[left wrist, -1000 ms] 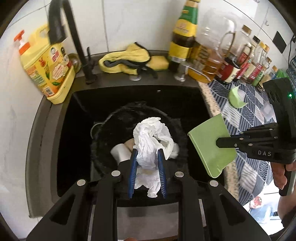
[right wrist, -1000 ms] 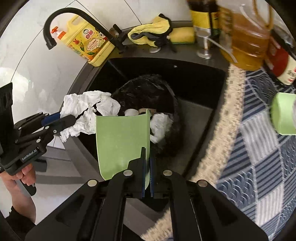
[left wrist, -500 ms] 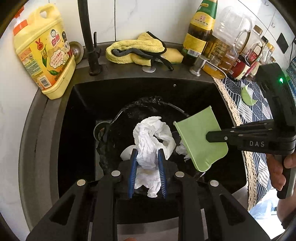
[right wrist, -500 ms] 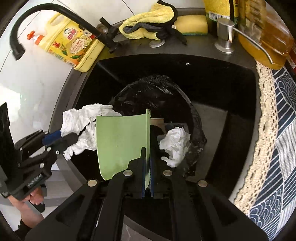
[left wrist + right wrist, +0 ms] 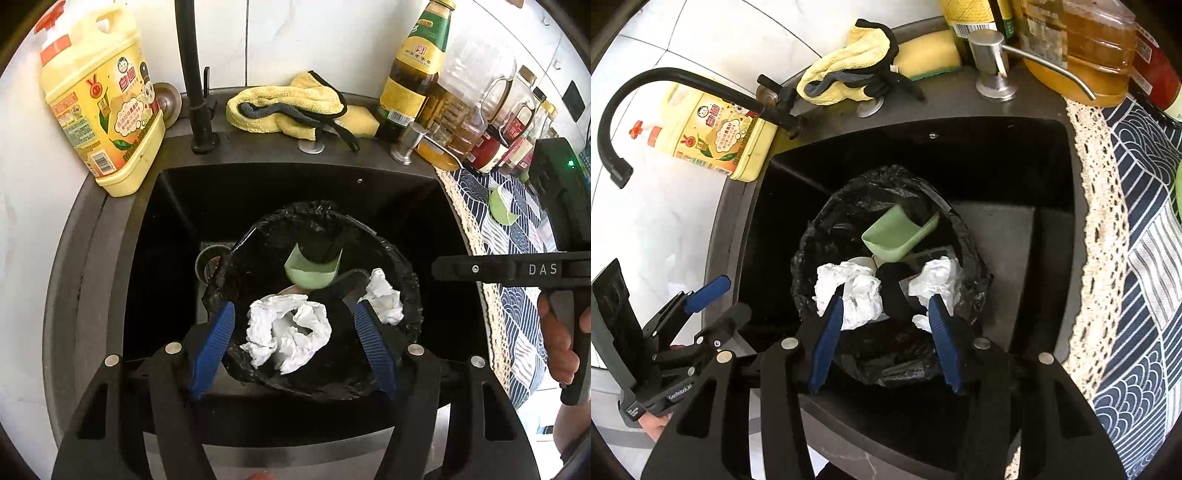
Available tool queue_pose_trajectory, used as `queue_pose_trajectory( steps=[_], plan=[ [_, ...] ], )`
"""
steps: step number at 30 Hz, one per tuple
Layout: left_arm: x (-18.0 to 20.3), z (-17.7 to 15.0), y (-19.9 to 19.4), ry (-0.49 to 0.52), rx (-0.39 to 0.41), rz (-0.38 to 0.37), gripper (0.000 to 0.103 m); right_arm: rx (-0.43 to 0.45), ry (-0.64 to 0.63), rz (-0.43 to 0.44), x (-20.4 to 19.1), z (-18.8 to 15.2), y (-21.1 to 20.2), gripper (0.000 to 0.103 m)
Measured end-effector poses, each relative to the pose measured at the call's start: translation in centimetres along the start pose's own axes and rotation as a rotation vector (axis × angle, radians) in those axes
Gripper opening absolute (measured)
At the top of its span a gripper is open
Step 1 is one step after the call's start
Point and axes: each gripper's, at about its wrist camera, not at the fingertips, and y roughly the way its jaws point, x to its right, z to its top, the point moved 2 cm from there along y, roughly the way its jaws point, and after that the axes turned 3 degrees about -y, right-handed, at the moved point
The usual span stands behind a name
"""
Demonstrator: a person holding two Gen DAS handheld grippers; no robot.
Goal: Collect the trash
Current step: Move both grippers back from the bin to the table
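A bin lined with a black trash bag [image 5: 402, 291] [image 5: 827, 229] stands in the black sink [image 5: 406, 206]. Inside lie a crumpled white tissue [image 5: 288, 332] [image 5: 853, 291], a second white tissue [image 5: 384, 295] [image 5: 938, 277] and a curved green piece [image 5: 314, 273] [image 5: 897, 232]. My left gripper [image 5: 293, 347] is open above the bin, empty; it also shows in the right wrist view [image 5: 720, 299]. My right gripper [image 5: 886, 332] is open above the bin, empty; its body shows at the right of the left wrist view [image 5: 517, 269].
A yellow detergent jug [image 5: 99, 107], black faucet [image 5: 192, 74], yellow cloth [image 5: 288, 107] and sponge [image 5: 931, 55] sit behind the sink. Oil and sauce bottles [image 5: 461, 96] stand at the back right. A green scrap [image 5: 500, 210] lies on the blue patterned mat [image 5: 1137, 258].
My left gripper opened and the white tissue dropped into the bag. My right gripper opened and the green piece fell into the bag. Both grippers moved closer over the bin.
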Motion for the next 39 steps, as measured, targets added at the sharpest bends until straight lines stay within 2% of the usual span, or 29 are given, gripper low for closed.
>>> queue_pose_trajectory(
  steps=[4, 8, 11, 13, 24, 27, 32, 39],
  plan=[
    [1.4, 0.5, -0.8, -0.021, 0.015, 0.005, 0.066, 0.004, 0.005, 0.02, 0.8, -0.3, -1.8, 0.049],
    [3.8, 1.1, -1.3, -0.017, 0.016, -0.001, 0.066, 0.008, 0.014, 0.004, 2.8, -0.7, -5.0, 0.049],
    [6.5, 1.8, -1.9, -0.002, 0.024, -0.012, 0.066, 0.025, 0.024, -0.005, 4.4, -1.2, -7.7, 0.05],
    [8.7, 2.2, -2.4, 0.008, 0.03, -0.029, 0.066, 0.043, 0.04, 0.0, 5.8, -1.8, -10.2, 0.057],
    [19.8, 4.1, -3.6, 0.067, 0.043, -0.047, 0.066, 0.125, 0.08, -0.058, 14.3, -3.1, -21.1, 0.057],
    [22.4, 4.4, -3.2, 0.083, 0.041, -0.051, 0.066, 0.14, 0.105, -0.056, 17.2, -3.4, -23.2, 0.058],
    [27.0, 4.6, -1.1, 0.117, 0.033, -0.056, 0.069, 0.167, 0.139, -0.111, 22.8, -4.3, -25.8, 0.058],
    [31.5, 4.7, 2.0, 0.102, 0.027, -0.065, 0.07, 0.181, 0.144, -0.156, 29.0, -4.7, -28.1, 0.058]
  ],
)
